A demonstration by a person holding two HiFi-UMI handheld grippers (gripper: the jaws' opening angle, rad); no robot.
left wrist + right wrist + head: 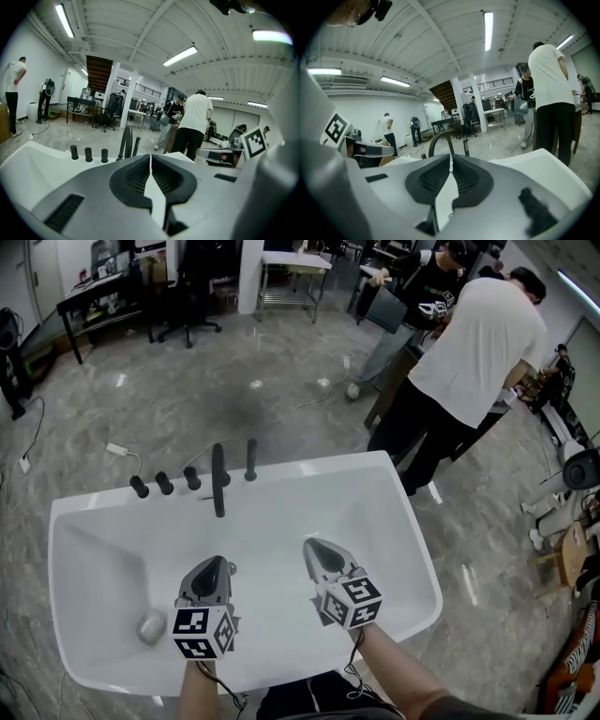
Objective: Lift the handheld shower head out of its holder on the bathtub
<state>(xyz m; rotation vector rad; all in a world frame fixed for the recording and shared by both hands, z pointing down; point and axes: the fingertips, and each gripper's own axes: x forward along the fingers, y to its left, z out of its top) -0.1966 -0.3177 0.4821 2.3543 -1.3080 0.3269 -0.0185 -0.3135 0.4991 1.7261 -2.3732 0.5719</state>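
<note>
Both claws hang over the white bathtub [375, 486]. The left gripper [214, 568] and right gripper [317, 549] each have their jaws pressed together on nothing. The shower head [250, 458] stands upright in its holder on the far rim, just right of the faucet [218, 481]. Only the head view shows the drain [151, 626]; only the gripper views show the ceiling lights [488, 29].

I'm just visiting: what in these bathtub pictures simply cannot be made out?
Holder under the shower head: too small in the head view; hidden behind the left tool in the left gripper view.
Knobs: mostly hidden behind the right tool in the right gripper view.
Bathtub near rim: partly covered by the arms in the head view.
</note>
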